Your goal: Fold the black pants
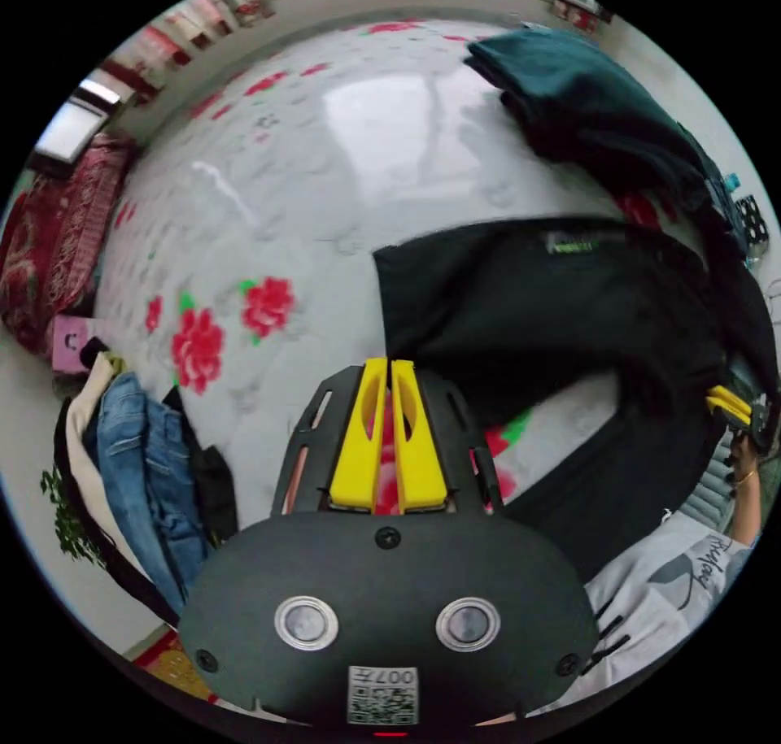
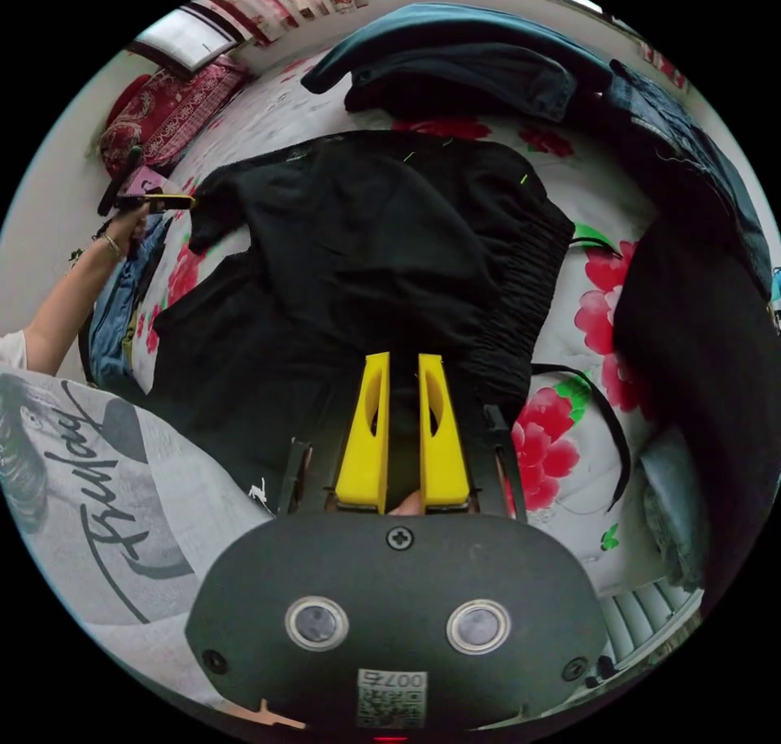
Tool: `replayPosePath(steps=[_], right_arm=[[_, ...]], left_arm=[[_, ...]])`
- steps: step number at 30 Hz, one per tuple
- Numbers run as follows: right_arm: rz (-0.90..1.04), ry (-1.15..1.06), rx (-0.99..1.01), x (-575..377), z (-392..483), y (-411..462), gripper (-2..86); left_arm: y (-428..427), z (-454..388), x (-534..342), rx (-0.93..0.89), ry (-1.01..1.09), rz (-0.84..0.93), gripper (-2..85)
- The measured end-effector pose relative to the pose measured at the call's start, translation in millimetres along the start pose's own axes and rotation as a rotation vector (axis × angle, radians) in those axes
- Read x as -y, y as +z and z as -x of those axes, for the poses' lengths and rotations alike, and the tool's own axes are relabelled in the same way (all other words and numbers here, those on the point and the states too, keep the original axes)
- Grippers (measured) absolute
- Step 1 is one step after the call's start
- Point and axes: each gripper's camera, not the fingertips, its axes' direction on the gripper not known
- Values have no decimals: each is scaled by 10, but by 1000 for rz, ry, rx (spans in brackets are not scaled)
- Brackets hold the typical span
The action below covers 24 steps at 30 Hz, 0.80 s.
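We see the black pants (image 2: 366,240) spread over a bed sheet (image 1: 268,207) printed with red roses, folded partly over themselves, the gathered elastic waistband (image 2: 521,289) and a loose drawstring (image 2: 606,419) lying toward the right gripper's side.

In the left gripper view, the left gripper (image 1: 388,370) hangs above bare sheet just beside the near corner of the pants; its yellow jaws stand almost pressed together, a thin slit between them, pinching nothing. In the right gripper view we find it small and far off at the pants' hem, held out by a hand (image 2: 122,228) on an outstretched bare arm wearing a bracelet.

The right gripper (image 2: 403,370) points down over the black cloth near the waistband. Its jaws stand slightly apart, and we cannot tell whether they touch the fabric.

A dark teal garment (image 1: 586,102) lies past the pants. Blue jeans (image 1: 146,467) hang among other clothes off the bed's edge. A grey printed shirt (image 2: 89,500) on the person shows low in both views.
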Motion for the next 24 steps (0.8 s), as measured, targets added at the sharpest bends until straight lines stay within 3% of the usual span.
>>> replayPosePath(steps=[3, 8, 14, 18, 24], right_arm=[[-7, -16, 1, 4, -9, -22, 57], [-47, -1, 58, 27, -58, -110, 59], [-102, -8, 21, -343, -175, -395, 76], [-108, 110, 28, -894, -573, -519, 88], [-14, 153, 92, -1412, -911, -347, 95]], left_arm=[[-134, 595, -216, -101, -140, -21, 9], [-214, 900, -865, -204, -313, -104, 65], [-131, 666, -2414, -356, -489, -101, 76], [-100, 448, -3736, -399, -677, -56, 80], [-44, 157, -4544, -408, -736, -14, 97]])
